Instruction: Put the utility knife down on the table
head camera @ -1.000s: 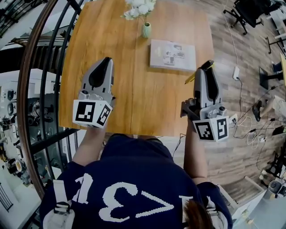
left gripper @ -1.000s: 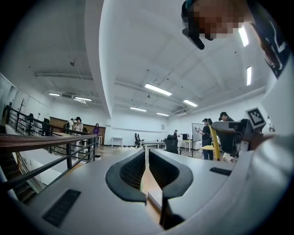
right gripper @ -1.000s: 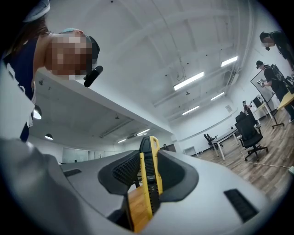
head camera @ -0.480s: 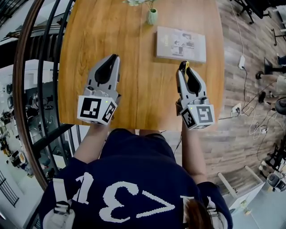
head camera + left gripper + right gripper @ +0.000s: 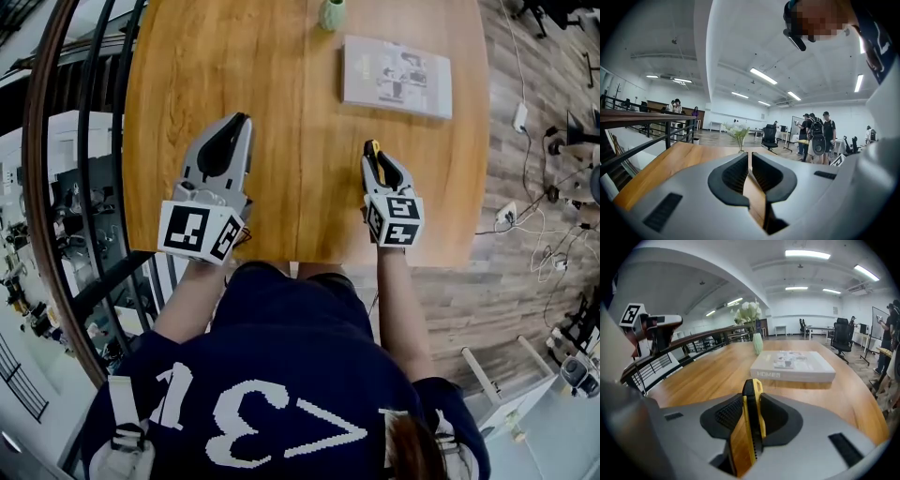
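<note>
The right gripper (image 5: 377,159) holds the utility knife (image 5: 751,423) clamped above the table (image 5: 281,112). The left gripper (image 5: 225,141) hovers with jaws together, empty. Next, I'd say, lower the knife flat, then release.

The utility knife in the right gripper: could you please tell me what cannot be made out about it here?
- Rear of the utility knife: right gripper view, buried between the right gripper's fingers.
- Its gap to the table: head view, the gripper body covers it.
- Its markings: both views, too small.
</note>
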`<state>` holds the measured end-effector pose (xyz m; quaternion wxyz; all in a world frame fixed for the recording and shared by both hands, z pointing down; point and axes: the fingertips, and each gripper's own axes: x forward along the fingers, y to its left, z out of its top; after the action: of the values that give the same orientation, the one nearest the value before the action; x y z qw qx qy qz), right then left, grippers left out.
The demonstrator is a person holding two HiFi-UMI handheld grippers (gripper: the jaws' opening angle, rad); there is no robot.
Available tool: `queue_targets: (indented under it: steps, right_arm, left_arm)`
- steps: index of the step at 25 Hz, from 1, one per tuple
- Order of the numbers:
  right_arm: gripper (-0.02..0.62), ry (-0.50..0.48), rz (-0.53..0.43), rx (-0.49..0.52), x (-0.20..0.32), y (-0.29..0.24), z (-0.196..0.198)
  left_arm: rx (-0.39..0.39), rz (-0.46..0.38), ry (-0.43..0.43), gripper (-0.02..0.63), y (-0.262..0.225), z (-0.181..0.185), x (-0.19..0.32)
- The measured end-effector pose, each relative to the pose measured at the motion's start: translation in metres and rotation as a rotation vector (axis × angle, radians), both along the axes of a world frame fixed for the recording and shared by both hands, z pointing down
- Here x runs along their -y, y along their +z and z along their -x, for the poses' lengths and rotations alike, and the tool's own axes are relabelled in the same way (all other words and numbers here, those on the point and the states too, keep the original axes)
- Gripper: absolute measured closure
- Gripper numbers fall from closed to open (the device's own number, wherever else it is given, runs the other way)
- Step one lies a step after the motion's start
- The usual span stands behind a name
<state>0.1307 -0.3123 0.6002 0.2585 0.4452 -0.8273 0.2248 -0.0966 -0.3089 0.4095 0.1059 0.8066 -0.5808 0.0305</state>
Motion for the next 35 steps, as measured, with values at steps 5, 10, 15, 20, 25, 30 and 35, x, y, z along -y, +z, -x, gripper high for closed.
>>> queue_targets:
  steps: [5, 10, 15, 20, 25, 30, 35]
  right_arm:
    - [0.46, 0.013, 0.113, -0.084, -0.014, 0.043, -0.004]
    - [0.459, 0.022, 0.134, -0.116, -0.016, 0.053, -0.009]
    - [0.543, 0.078, -0.054, 0.003, 0.012, -0.02, -0.013]
    - [0.566, 0.101, -0.33, 0.126, 0.044, -0.153, -0.018]
    - [0.569, 0.101, -0.585, 0.237, 0.038, -0.269, -0.023]
    - [0.569, 0.098, -0.644, 0.37, 0.016, -0.321, -0.025]
    - [0.569, 0.099, -0.693, 0.402, 0.009, -0.345, -0.025]
  left_arm:
    - [-0.002, 0.018, 0.01, 0.571, 0.008, 0.003, -0.004]
    - [0.002, 0.016, 0.004, 0.571, 0.006, 0.006, -0.006]
    - [0.005, -0.023, -0.006, 0.571, -0.009, 0.009, -0.008]
    - [0.014, -0.092, -0.016, 0.571, -0.046, 0.011, 0.002]
    - [0.031, -0.161, -0.033, 0.571, -0.078, 0.012, -0.001]
    - [0.032, -0.232, -0.055, 0.571, -0.11, 0.016, -0.015]
    - [0.038, -0.276, -0.073, 0.571, -0.13, 0.021, -0.021]
